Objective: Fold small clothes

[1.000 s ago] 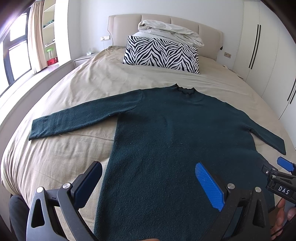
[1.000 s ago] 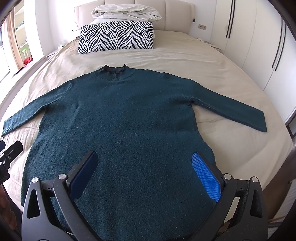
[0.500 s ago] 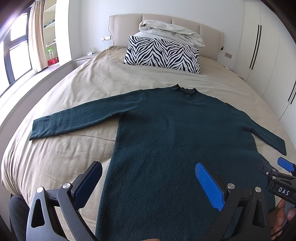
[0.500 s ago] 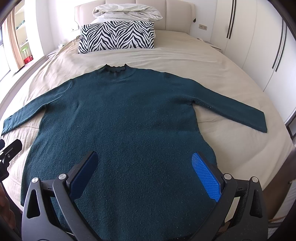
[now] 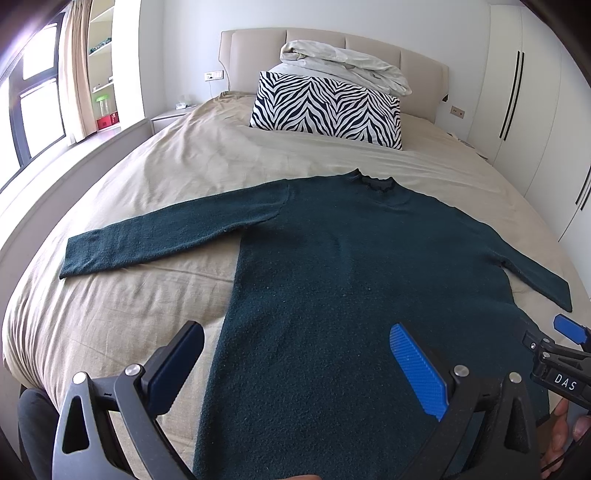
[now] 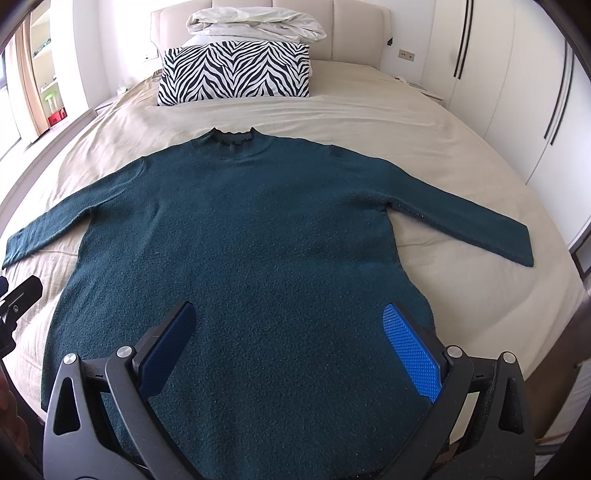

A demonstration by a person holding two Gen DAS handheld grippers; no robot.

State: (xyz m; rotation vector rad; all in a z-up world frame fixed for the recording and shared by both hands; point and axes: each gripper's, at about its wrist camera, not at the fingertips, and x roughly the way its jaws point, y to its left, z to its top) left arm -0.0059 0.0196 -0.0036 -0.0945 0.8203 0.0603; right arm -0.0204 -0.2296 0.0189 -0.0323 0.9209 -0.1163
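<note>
Left wrist view: the left tool (image 5: 295, 363) hovers released, fingers spread, above the hem of the dark green knitted sweater (image 5: 354, 280). The right tool (image 6: 291, 341) likewise hangs spread wide over the hem. The sweater lies flat, sleeves out, at the foot edge of the beige-sheeted bed (image 6: 388, 122), collar toward the zebra-striped pillow (image 6: 236, 74).

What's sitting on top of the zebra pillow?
A crumpled white duvet lies on the zebra pillow, against the headboard. Whether anything sits between them or behind the pillow is hidden.
</note>
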